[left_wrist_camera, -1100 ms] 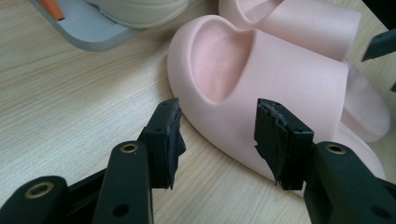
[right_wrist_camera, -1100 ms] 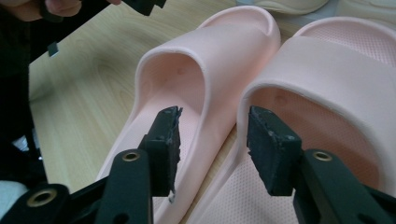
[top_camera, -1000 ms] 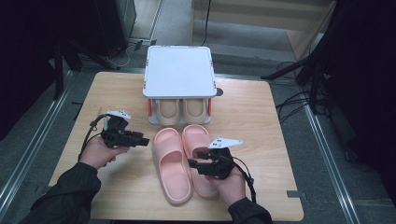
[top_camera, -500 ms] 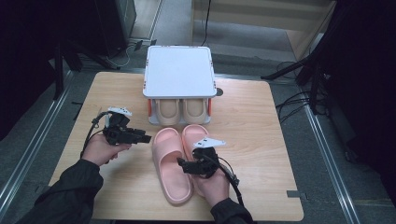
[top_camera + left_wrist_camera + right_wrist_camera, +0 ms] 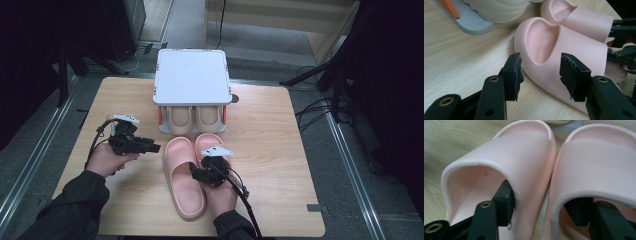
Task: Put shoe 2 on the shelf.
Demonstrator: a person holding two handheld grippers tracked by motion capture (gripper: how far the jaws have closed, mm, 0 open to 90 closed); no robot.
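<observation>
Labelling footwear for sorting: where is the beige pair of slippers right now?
In the high view, the beige slippers sit side by side on the lower shelf of the small white rack at the table's far middle, just beyond the toes of the pink slippers.

Left hand (image 5: 106, 159): rests at the table's left side, forearm comes from the bottom edge.
Left gripper (image 5: 155, 148): points to the right, jaws apart, nothing between them.
Right gripper (image 5: 196, 174): points left, jaws have just been closing, one inside each slipper's strap.
</observation>
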